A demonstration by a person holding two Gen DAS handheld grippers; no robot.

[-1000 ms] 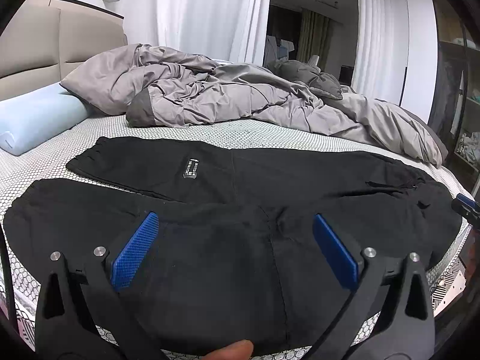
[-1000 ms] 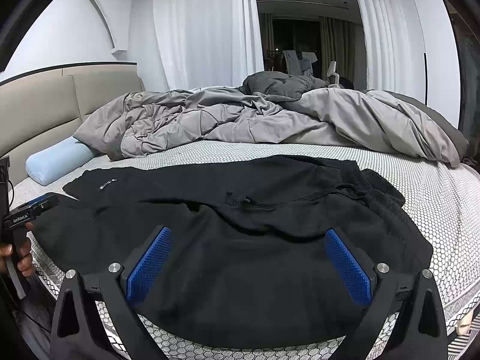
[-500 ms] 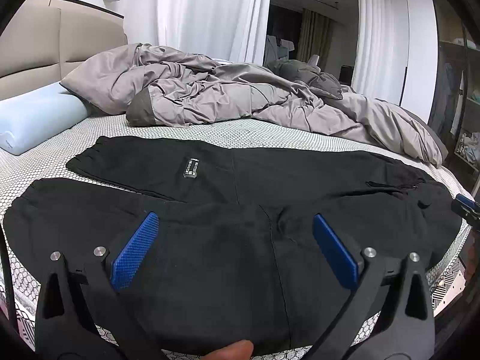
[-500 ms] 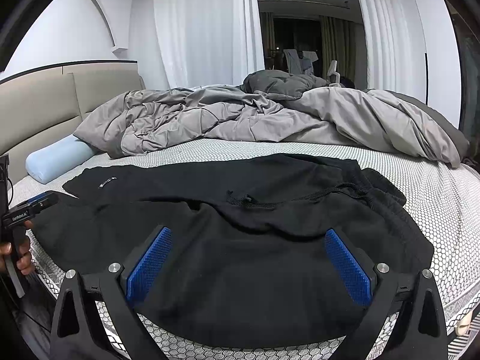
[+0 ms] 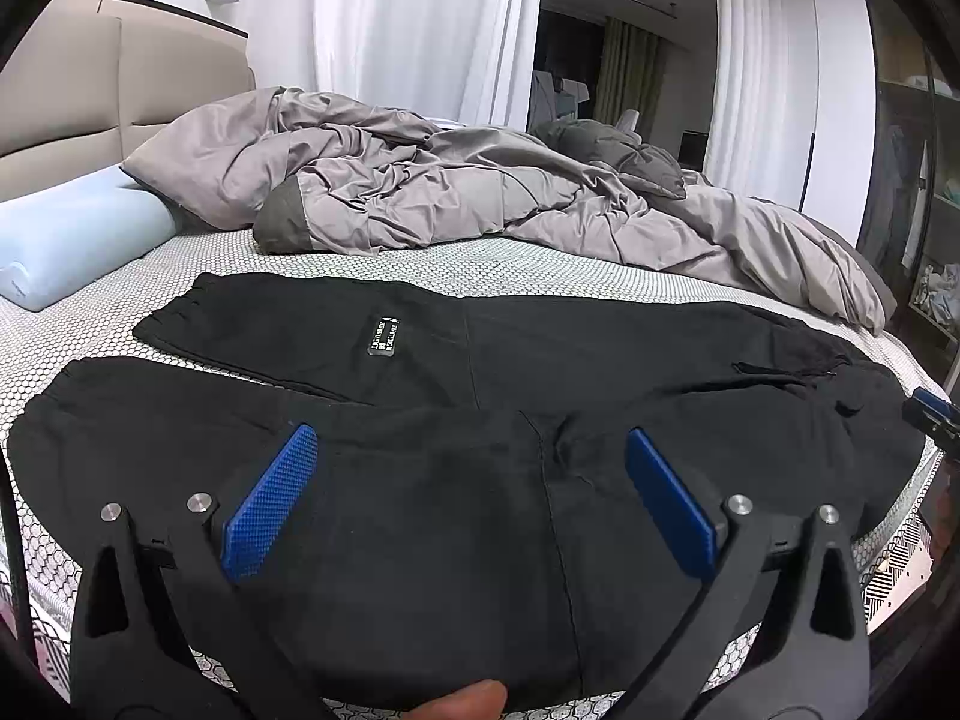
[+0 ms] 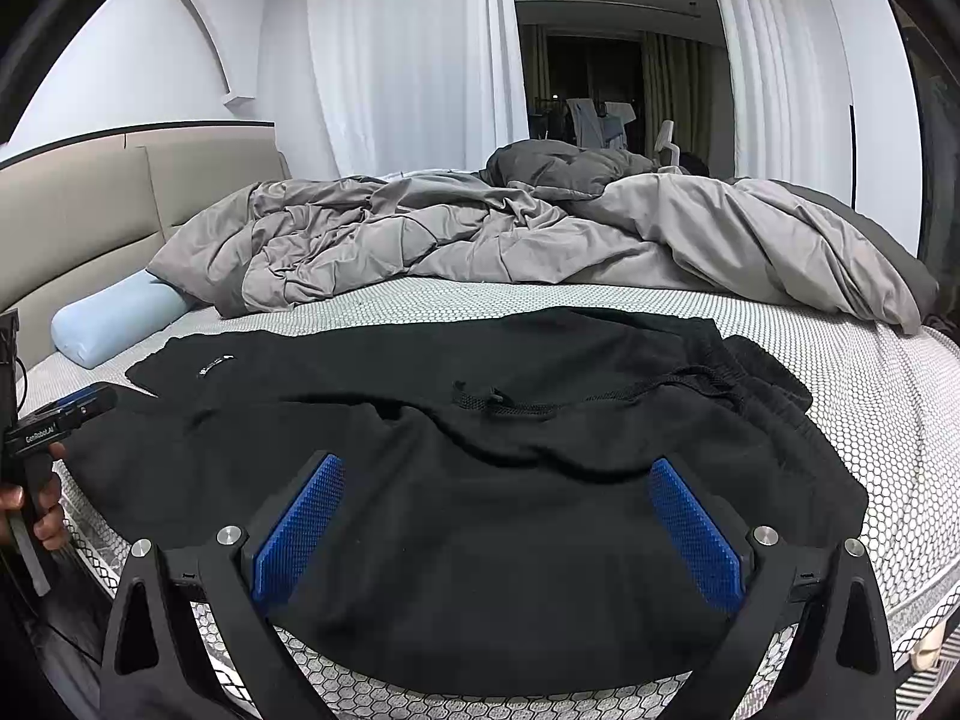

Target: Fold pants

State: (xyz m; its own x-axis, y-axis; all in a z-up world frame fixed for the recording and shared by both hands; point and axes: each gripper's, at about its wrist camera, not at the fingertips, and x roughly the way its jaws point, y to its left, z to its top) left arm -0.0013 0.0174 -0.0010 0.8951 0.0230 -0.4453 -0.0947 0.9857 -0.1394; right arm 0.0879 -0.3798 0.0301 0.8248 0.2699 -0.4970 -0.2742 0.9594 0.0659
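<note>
1. Pants (image 5: pixel 480 480): black, of soft matte cloth, spread flat across the near half of the bed (image 5: pixel 528 270), lengthwise along its front edge. The two legs run toward the headboard (image 5: pixel 90 90) side, and the near leg overlaps the far one.
2. Leg ends: both finish in gathered cuffs; the far cuff lies close to the pale blue pillow (image 5: pixel 66 246) without touching it.
3. Label (image 5: pixel 384 336): a small black patch with white lettering on the far leg; the lettering is too small to read.
4. Waist: seen from the right wrist view, the waistband is rumpled, and a black drawstring (image 6: pixel 498 405) lies loose in a knot upon the cloth.
5. Left gripper (image 5: pixel 471 489): held low above the seat of the pants, blue pads spread wide apart, gripping nothing. A fingertip (image 5: pixel 468 702) shows at the lower edge of that view.
6. Right gripper (image 6: pixel 495 525): held above the waist portion, pads likewise wide apart and free of the cloth.
7. Background: a crumpled grey duvet (image 6: pixel 480 240) heaped along the far side of the bed, well apart from the pants; white curtains (image 6: pixel 408 60) behind.
</note>
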